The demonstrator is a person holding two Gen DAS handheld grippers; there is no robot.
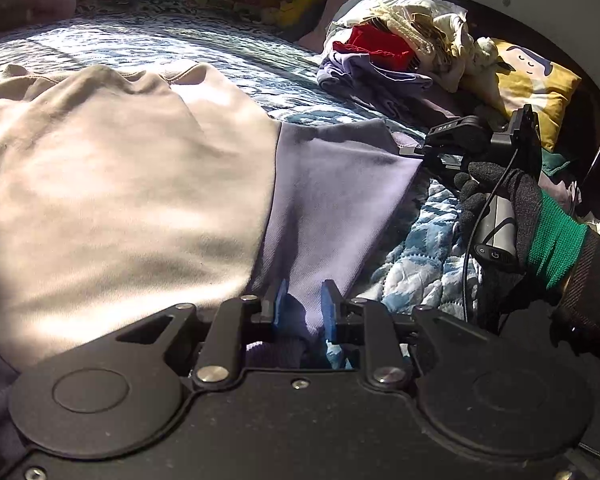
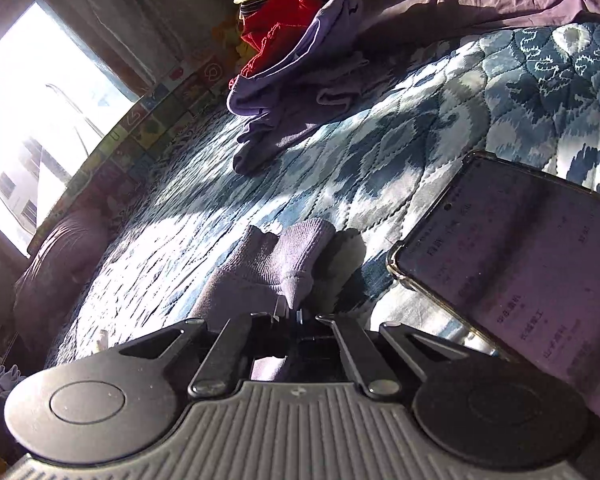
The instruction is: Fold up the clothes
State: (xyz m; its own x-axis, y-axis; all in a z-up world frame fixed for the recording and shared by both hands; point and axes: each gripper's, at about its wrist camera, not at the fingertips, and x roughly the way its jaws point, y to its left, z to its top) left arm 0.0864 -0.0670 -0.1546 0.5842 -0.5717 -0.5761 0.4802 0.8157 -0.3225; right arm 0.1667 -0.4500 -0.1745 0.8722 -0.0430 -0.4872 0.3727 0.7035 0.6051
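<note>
Fingers, left gripper (image 1: 305, 307): two blue-padded fingers (image 1: 279, 306) closed onto a fold of lavender cloth, which bunches between them and passes back under the black body.

Fingers, right gripper (image 2: 290, 312): pressed together, pinching the ribbed lavender cuff (image 2: 288, 262). In the left wrist view this gripper (image 1: 414, 151) sits at the far tip of the same sleeve, gripped by a hand in a black knit glove with a green wristband (image 1: 512, 208).

Garment, two-tone sweatshirt: beige cotton body (image 1: 112, 176), lavender sleeve (image 1: 332, 192). Lying spread on the bed; the sleeve is stretched between the two grippers, from lower centre toward the right.

Bed cover: blue-and-white quilted spread with a leaf pattern (image 1: 416, 264), under the garment and around it.

Clothes pile (image 1: 396, 44): cream knit on top, red cloth in the middle, purple piece at the front edge. Far right part of the bed, well apart from the sweatshirt body.

Cushion: yellow, printed with a cartoon figure (image 1: 536, 80), just beside the pile.

Phone: dark-screened smartphone in a clear case (image 2: 512, 264), lying on the quilt right of the right gripper.

Window (image 2: 32, 112): bright, beyond the bed's far side.
</note>
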